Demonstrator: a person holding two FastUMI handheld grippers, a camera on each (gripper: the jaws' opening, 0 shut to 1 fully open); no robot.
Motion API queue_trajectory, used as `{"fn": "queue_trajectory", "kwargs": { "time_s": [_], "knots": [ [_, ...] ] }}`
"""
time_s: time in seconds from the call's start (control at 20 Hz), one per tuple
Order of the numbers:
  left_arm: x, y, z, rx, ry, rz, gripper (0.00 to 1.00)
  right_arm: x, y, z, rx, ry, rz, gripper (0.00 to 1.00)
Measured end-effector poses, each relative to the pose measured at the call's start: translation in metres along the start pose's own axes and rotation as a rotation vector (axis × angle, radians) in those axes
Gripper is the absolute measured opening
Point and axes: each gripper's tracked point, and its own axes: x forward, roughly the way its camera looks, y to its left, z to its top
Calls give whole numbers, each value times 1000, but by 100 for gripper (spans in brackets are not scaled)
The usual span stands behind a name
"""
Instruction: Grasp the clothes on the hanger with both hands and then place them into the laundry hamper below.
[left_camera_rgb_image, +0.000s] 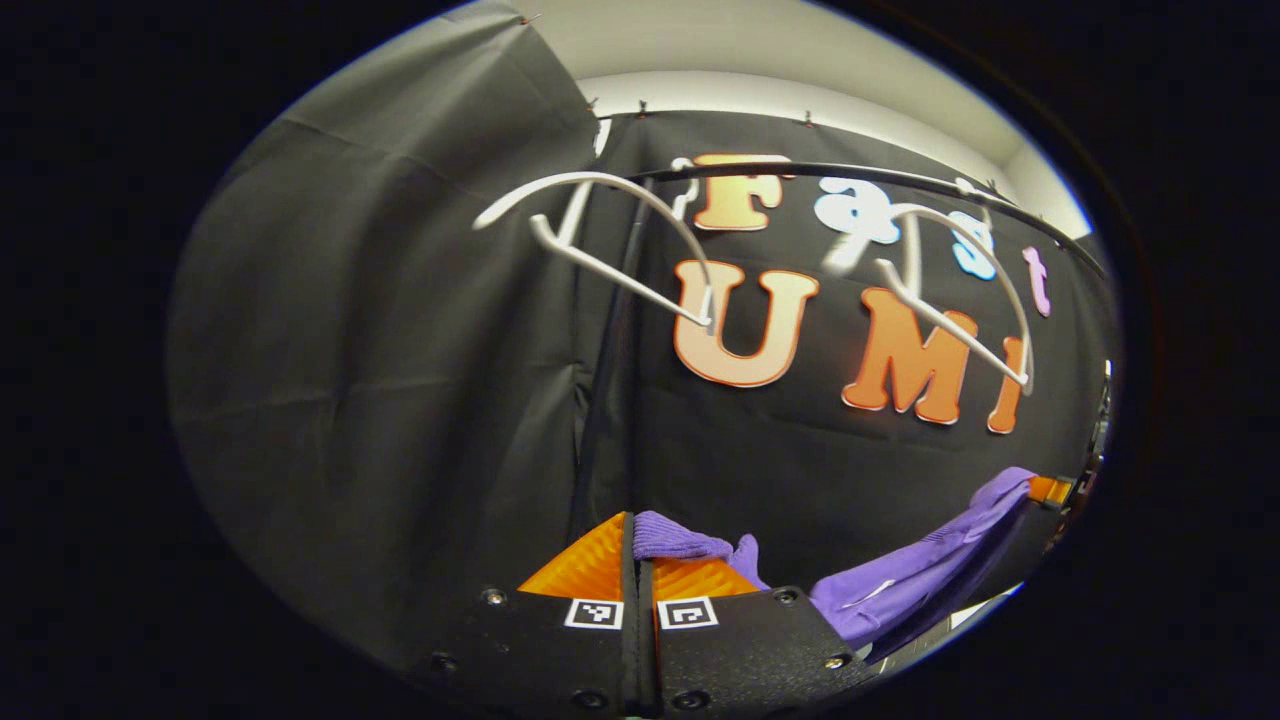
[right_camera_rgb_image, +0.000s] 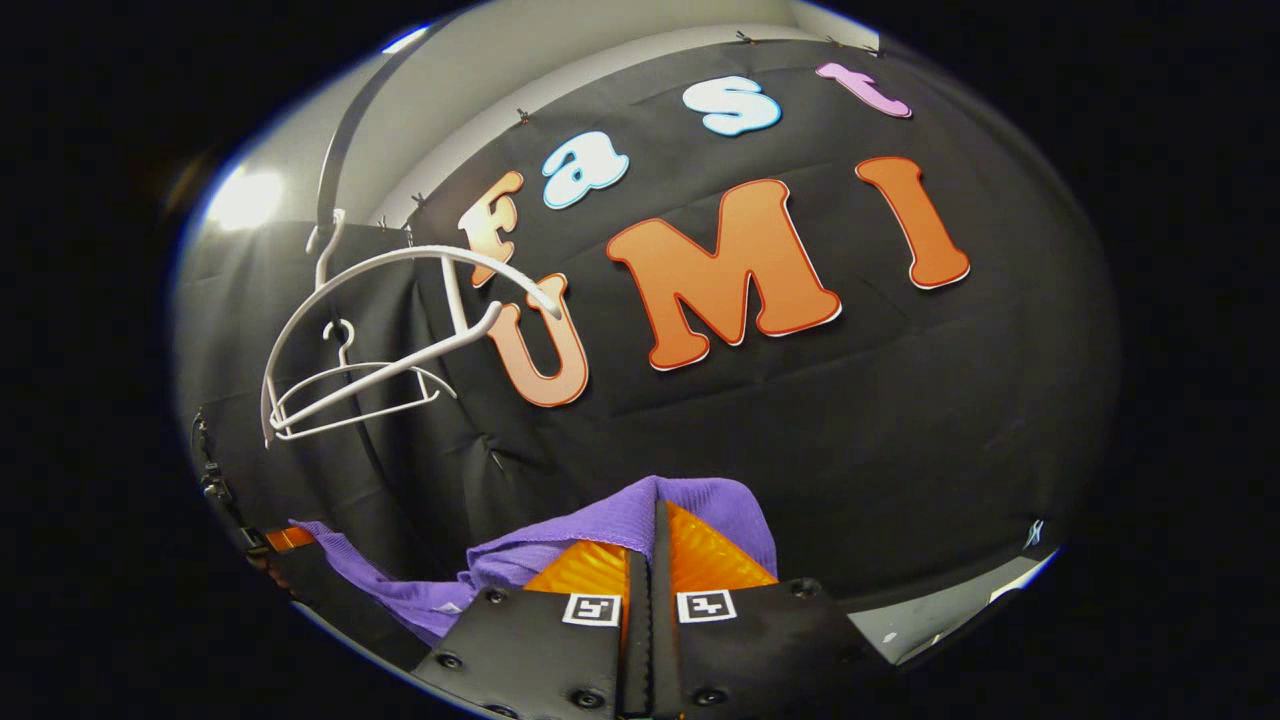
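A purple garment (left_camera_rgb_image: 900, 575) stretches between my two grippers, off the hangers. My left gripper (left_camera_rgb_image: 637, 545) is shut on one end of it, a fold of purple cloth (left_camera_rgb_image: 670, 538) poking out past the fingertips. In the left gripper view the cloth runs right to the other gripper (left_camera_rgb_image: 1050, 490). My right gripper (right_camera_rgb_image: 655, 520) is shut on the other end of the garment (right_camera_rgb_image: 600, 525), which drapes over its fingers and trails left to the far gripper (right_camera_rgb_image: 280, 540). Two bare white hangers (left_camera_rgb_image: 610, 250) (left_camera_rgb_image: 950, 290) hang on a dark rail (left_camera_rgb_image: 850, 175) above.
The black cloth wall stands close behind the rail. In the right gripper view the white hangers (right_camera_rgb_image: 400, 310) (right_camera_rgb_image: 350, 390) hang at upper left on the rail (right_camera_rgb_image: 345, 140). A pale strip of floor (right_camera_rgb_image: 960, 600) shows at lower right.
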Motion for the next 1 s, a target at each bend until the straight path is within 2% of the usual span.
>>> {"fn": "queue_trajectory", "kwargs": {
  "time_s": [0.25,0.65,1.0],
  "knots": [
    [-13,-66,-4,90,2,-109,0,-31,12,-14,-15,22,9,7],
    [-47,-171,-45,151,29,-288,0,-67,24,-60,-56,65,7,7],
    [-47,-220,-100,158,78,-345,0,-89,-2,-104,-104,76,-49,7]
  ]
}}
